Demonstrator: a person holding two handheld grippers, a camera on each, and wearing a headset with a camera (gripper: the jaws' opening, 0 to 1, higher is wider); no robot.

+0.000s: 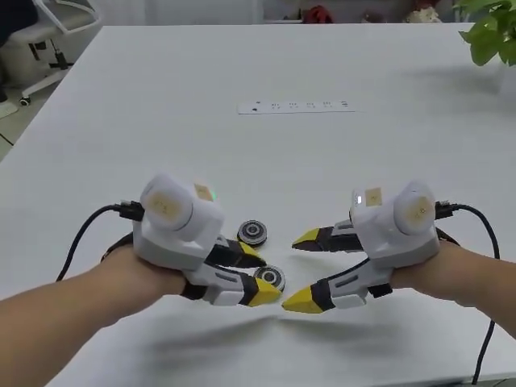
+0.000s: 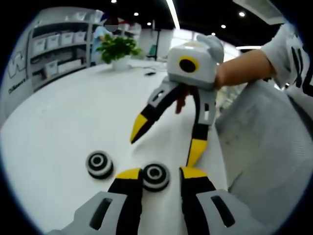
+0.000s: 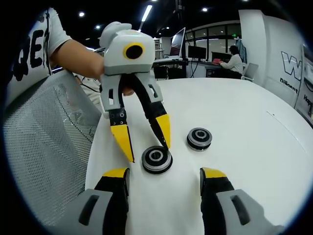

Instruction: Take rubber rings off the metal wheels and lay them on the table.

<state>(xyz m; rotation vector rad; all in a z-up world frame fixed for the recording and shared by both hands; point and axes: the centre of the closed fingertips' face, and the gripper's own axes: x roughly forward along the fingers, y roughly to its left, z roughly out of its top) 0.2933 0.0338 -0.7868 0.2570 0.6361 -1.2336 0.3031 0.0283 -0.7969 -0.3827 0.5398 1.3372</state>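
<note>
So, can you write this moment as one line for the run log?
left claw: open, straddling near wheel | right claw: open, facing it, apart | far wheel: free on table | phase: pre-grasp

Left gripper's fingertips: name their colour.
Yellow fingertips on the left gripper; the right gripper view shows them best.

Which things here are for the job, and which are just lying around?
For the job:
- near wheel, dark ring on it
- far wheel, dark ring on it
- left gripper, open
- right gripper, open
- table

Just lying around:
- plant
- white strip
- chair
</note>
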